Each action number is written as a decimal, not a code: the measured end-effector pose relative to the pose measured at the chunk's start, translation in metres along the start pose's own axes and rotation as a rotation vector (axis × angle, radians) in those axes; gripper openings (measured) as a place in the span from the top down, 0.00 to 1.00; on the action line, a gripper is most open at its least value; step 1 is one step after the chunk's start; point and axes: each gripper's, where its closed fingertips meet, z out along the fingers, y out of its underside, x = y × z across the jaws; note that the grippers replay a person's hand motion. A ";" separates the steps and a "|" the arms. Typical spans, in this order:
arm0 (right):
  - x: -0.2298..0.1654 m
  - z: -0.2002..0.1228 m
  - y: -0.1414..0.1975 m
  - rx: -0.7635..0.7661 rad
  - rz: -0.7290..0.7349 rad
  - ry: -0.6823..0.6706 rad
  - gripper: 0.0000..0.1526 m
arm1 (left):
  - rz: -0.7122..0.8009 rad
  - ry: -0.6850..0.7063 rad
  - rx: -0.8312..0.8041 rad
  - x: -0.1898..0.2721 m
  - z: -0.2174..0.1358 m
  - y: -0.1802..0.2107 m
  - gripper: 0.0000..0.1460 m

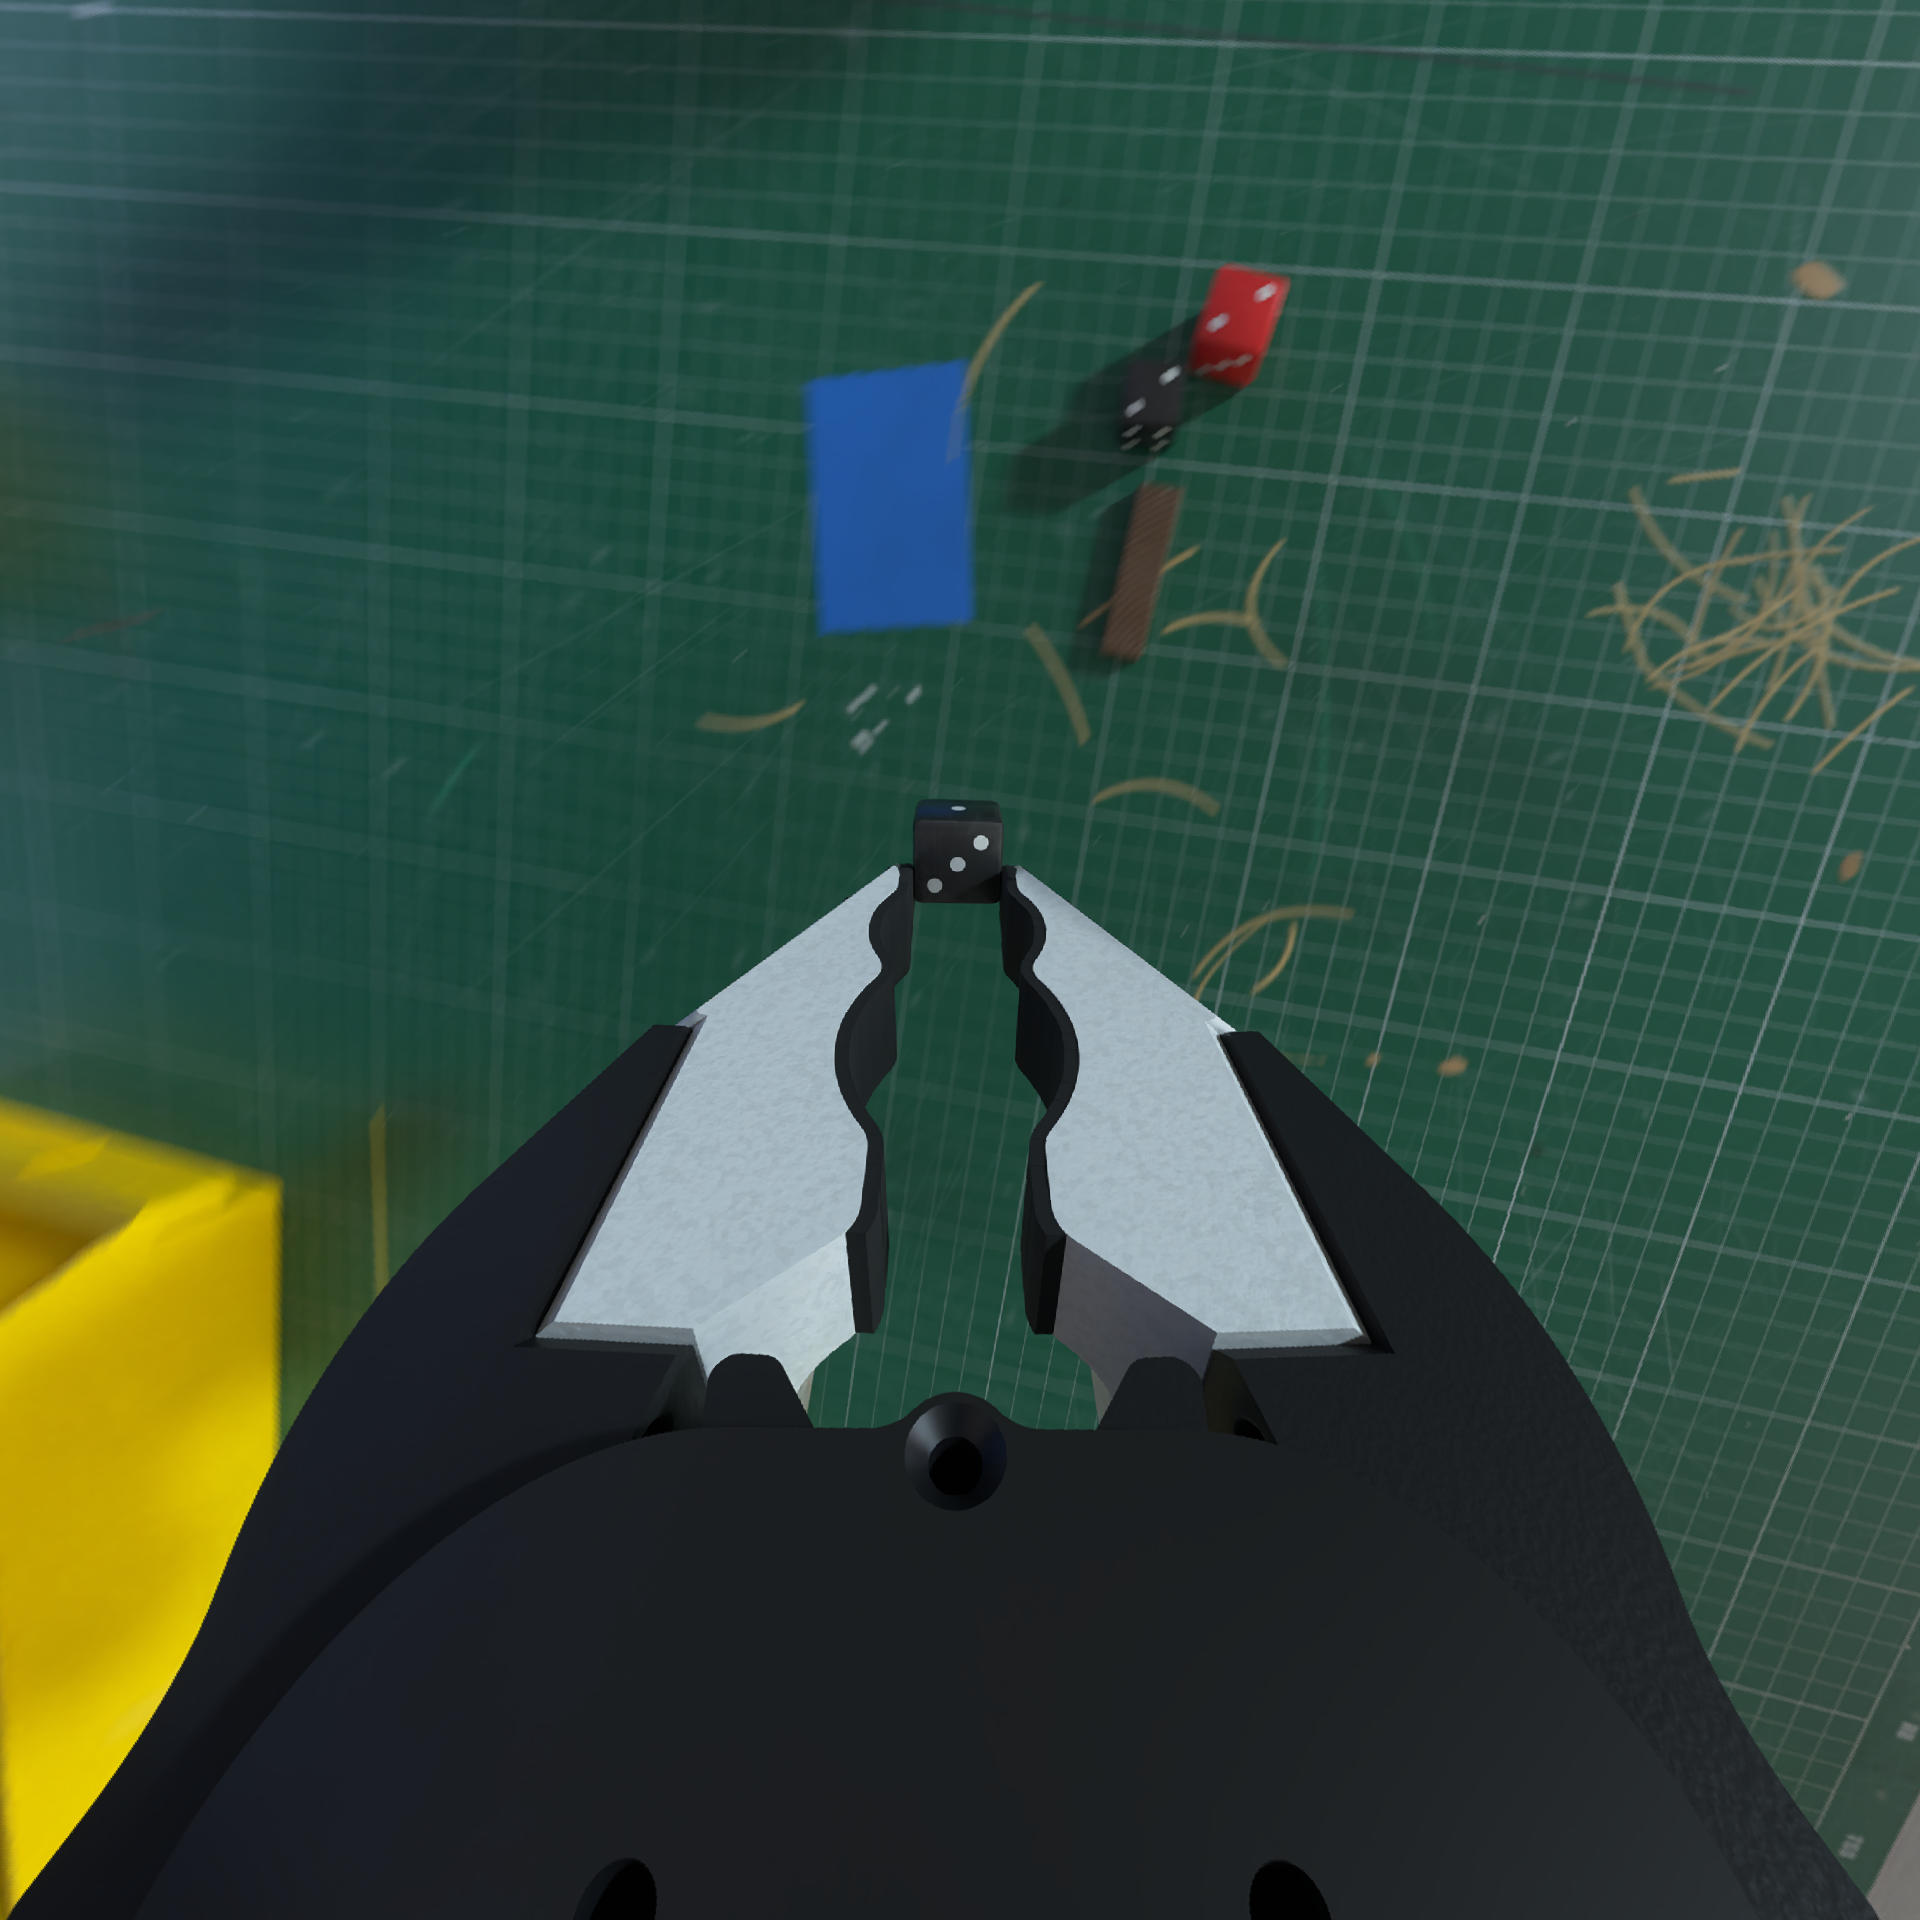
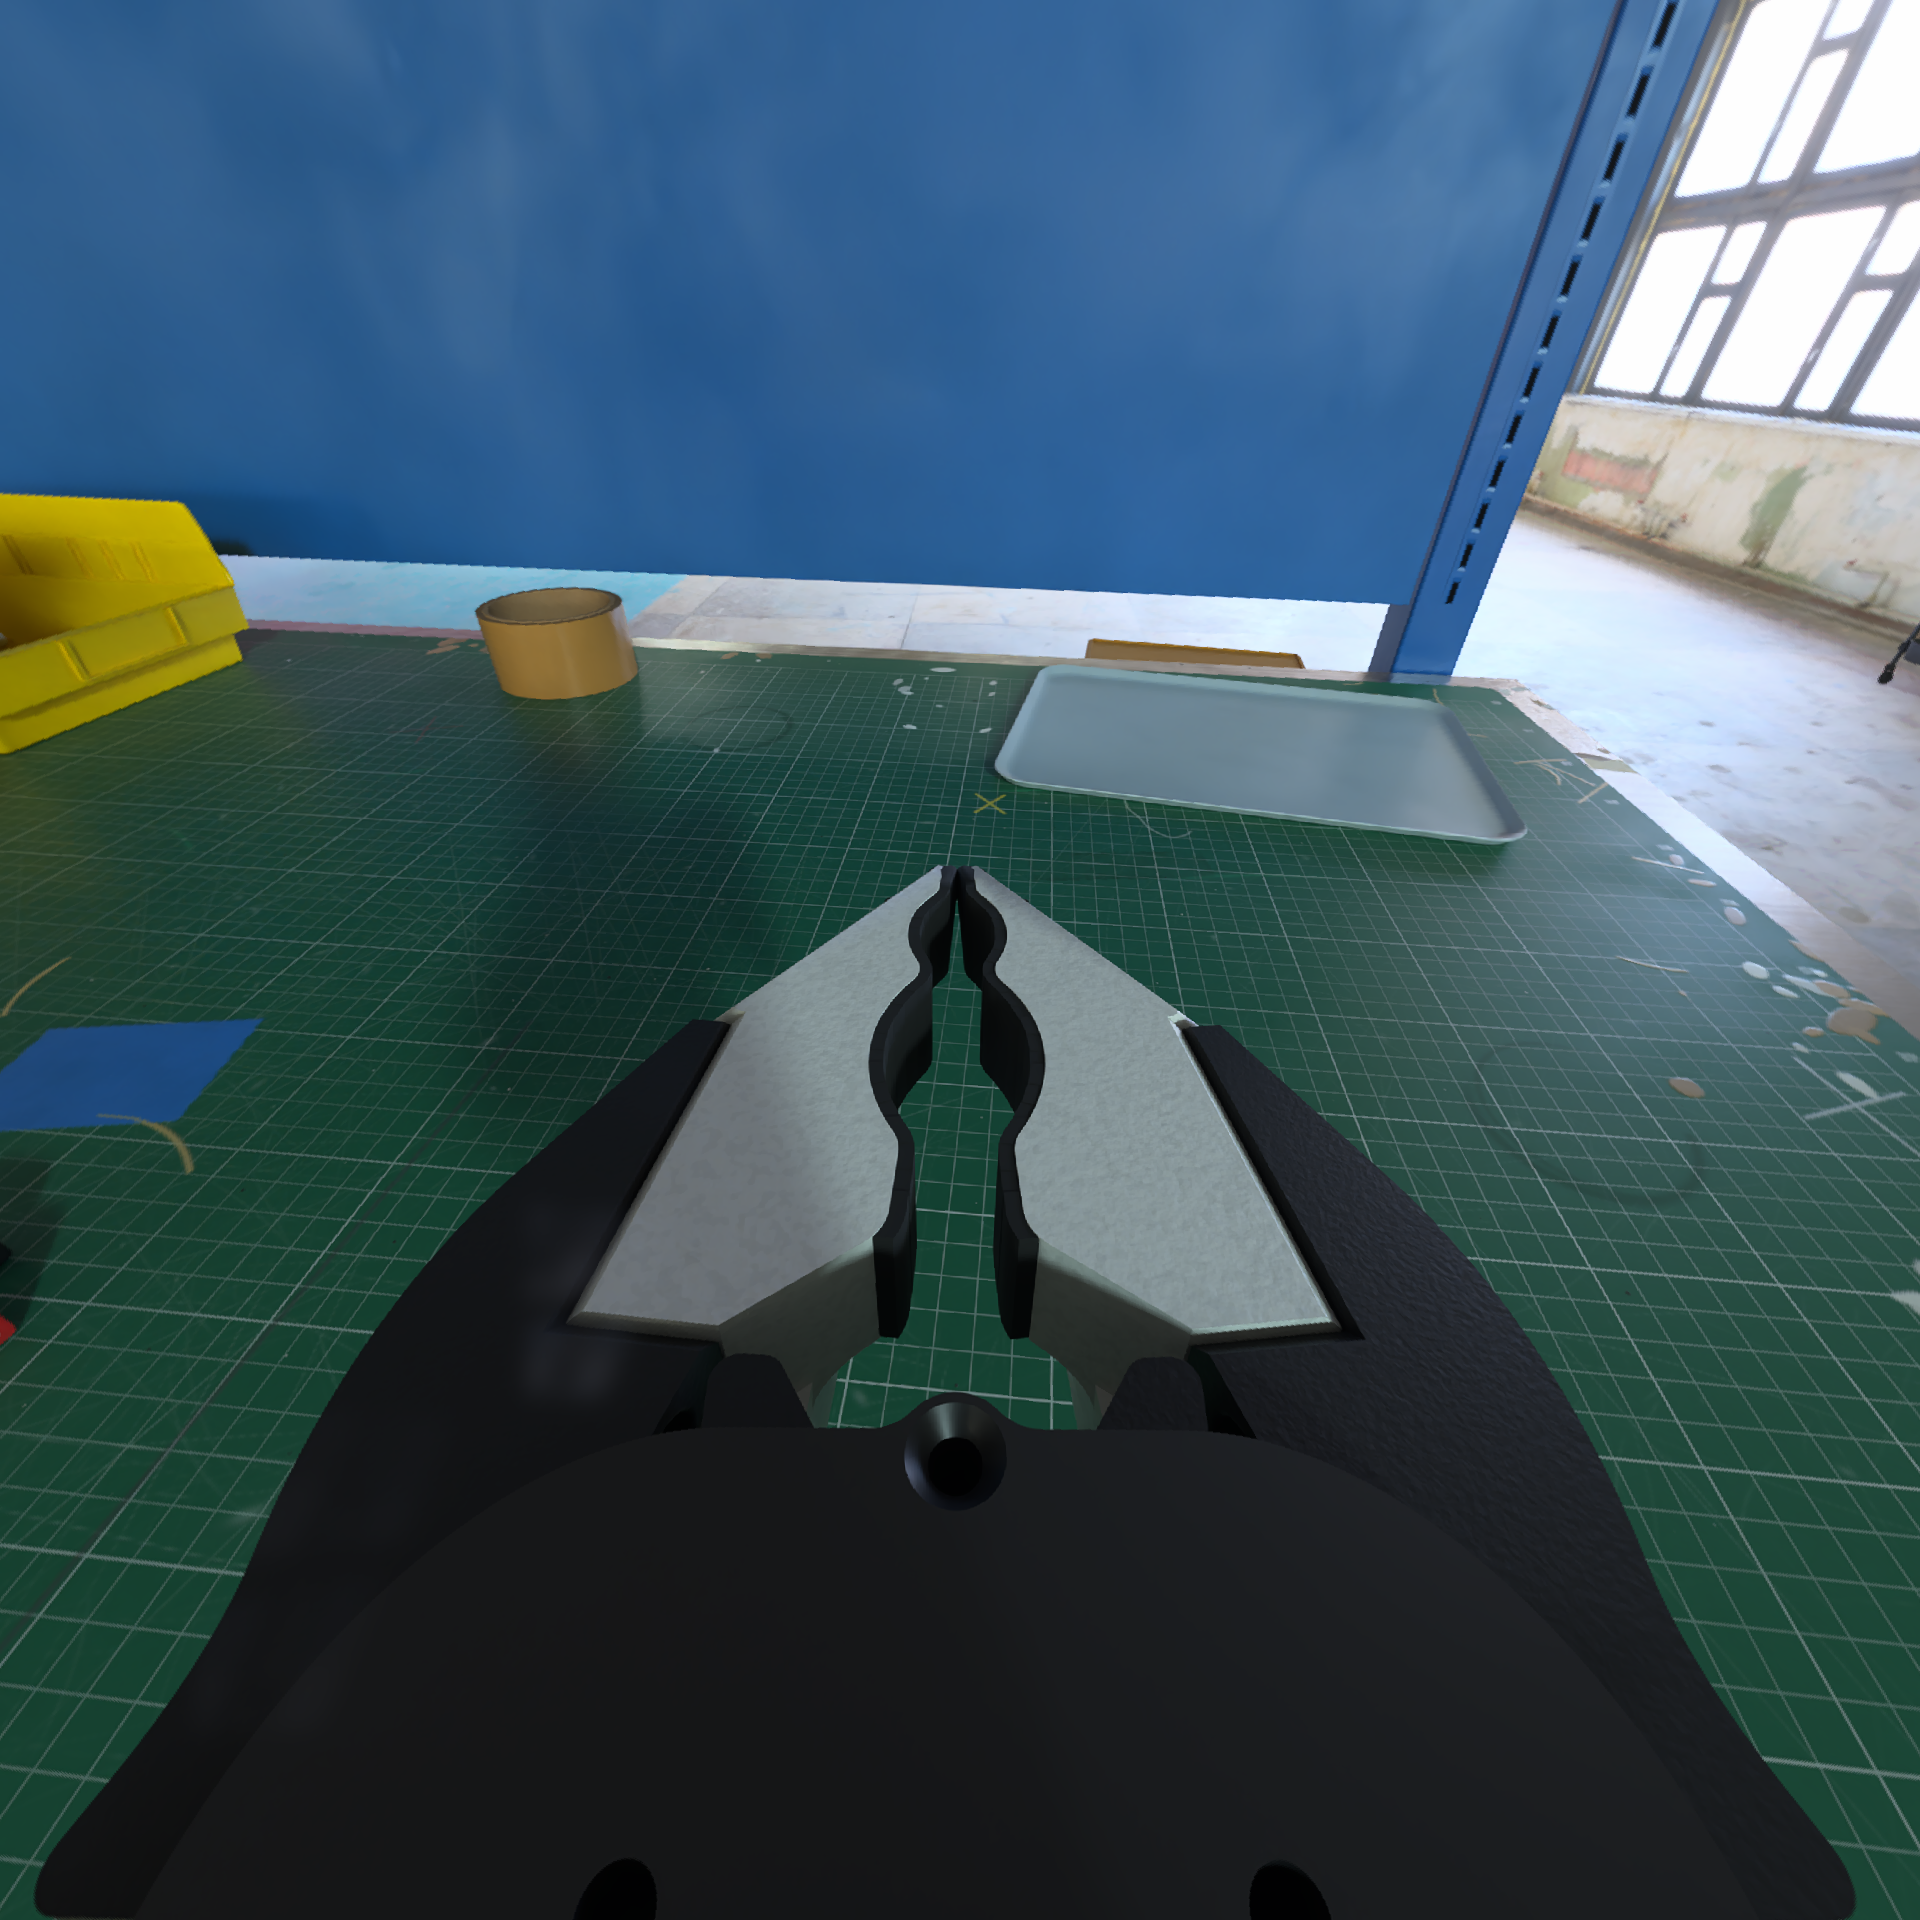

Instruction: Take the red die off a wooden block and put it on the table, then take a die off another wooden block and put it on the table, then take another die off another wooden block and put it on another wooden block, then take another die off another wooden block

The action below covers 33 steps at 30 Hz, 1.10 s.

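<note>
In the left wrist view my left gripper (image 1: 957,883) is shut on a black die (image 1: 957,852) and holds it high above the green mat, looking down. Far below lie a red die (image 1: 1236,322) and a second black die (image 1: 1151,405), close together on the mat. A brown wooden block (image 1: 1141,571) lies just below them, bare on top. In the right wrist view my right gripper (image 2: 956,878) is shut and empty, low over the mat, away from the dice.
A blue sheet (image 1: 891,497) lies left of the dice; it also shows in the right wrist view (image 2: 114,1070). A yellow bin (image 1: 114,1382) stands at the left (image 2: 94,613). A tape roll (image 2: 556,639) and a grey tray (image 2: 1257,748) sit at the back. Wood shavings (image 1: 1756,613) are scattered.
</note>
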 end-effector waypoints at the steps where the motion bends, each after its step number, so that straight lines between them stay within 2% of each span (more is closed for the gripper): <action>1: -0.001 0.000 0.000 -0.001 -0.006 -0.004 1.00 | 0.019 0.043 -0.003 0.007 0.016 -0.009 0.89; 7: -0.007 0.002 0.003 -0.014 -0.020 -0.029 1.00 | 0.112 0.197 -0.053 0.041 0.084 -0.035 0.89; 14: -0.009 0.002 0.005 -0.022 -0.017 -0.040 1.00 | 0.126 0.228 -0.074 0.052 0.111 -0.036 0.89; 17: -0.010 0.003 0.006 -0.027 -0.017 -0.048 1.00 | 0.104 0.211 -0.040 0.049 0.102 -0.036 0.70; 21: -0.011 0.002 0.006 -0.028 -0.023 -0.052 1.00 | 0.033 0.118 0.052 0.030 0.057 -0.032 0.68; 25: -0.012 0.002 0.005 -0.026 -0.016 -0.059 1.00 | -0.126 -0.112 0.133 -0.022 -0.031 0.003 0.70; 29: -0.015 0.003 0.006 -0.028 -0.021 -0.072 1.00 | -0.331 -0.362 0.030 -0.082 -0.110 0.089 0.70; 33: -0.017 0.003 0.006 -0.029 -0.027 -0.077 1.00 | -0.555 -0.405 -0.117 -0.114 -0.141 0.190 0.69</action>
